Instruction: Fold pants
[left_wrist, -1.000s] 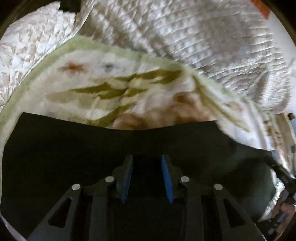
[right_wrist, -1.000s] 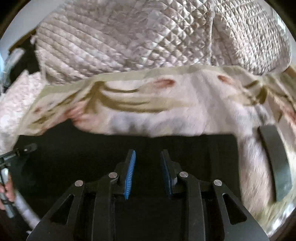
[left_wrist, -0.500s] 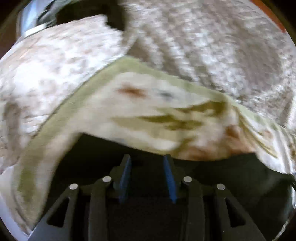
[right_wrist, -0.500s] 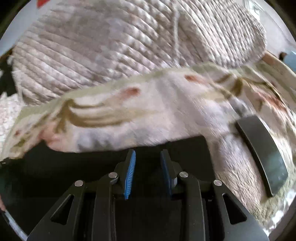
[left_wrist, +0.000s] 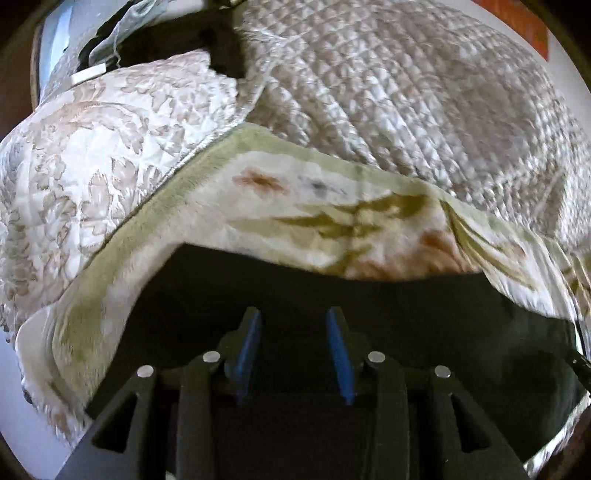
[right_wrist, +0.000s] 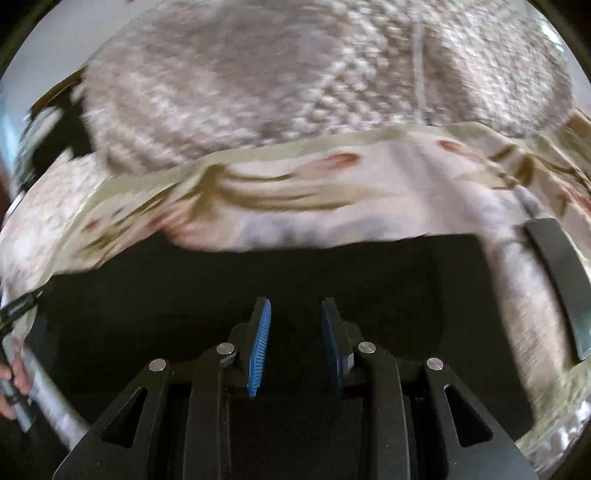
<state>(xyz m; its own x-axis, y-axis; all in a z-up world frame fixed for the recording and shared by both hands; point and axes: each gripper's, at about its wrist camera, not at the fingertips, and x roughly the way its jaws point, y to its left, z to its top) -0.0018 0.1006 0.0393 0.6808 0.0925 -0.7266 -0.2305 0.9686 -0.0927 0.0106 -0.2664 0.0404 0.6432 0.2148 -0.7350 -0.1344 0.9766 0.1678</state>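
Directly beneath and ahead of the left claw, whose blue-padded fingers stand apart with nothing between them, lie the black fabric pants, flat and spread wide to either side. The right claw is likewise released, fingers parted over the same dark cloth. Just past the pants' far edge shows a cream plush blanket with green and orange floral print, on which the pants rest. To the right claw's right, a dark curved flat object lies on that blanket. Farther ahead rises a beige diamond-quilted bedspread, and to the left claw's left a white quilted cover with tan leaf pattern.
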